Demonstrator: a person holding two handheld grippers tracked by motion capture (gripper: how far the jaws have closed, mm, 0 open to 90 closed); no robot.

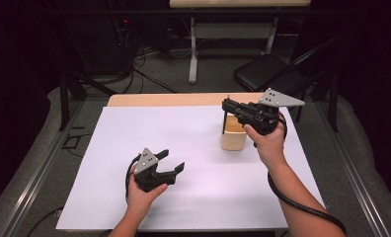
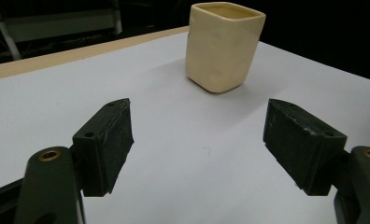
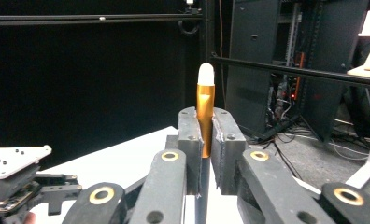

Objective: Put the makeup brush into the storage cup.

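Two grippers over a white sheet on the table, cup as the reference.

Right gripper sits just above the cup's rim, jaws clamped on a pen. Right gripper view: pen has an orange-gold barrel with a white tip, pinched between the two pads, standing upright along the jaws. High view: a thin dark stick hangs down from the jaws toward the cup's near-left corner; can't tell if its lower end is inside the cup or just outside the wall.

Left gripper is well apart from the cup, down and to the left of it on the sheet, held in the left hand. Jaws spread wide, nothing between them. Left gripper view: cup ahead of the jaws, upright, cream, squarish with rounded corners, standing on the sheet near its far edge.

Right hand sits just right of the cup.
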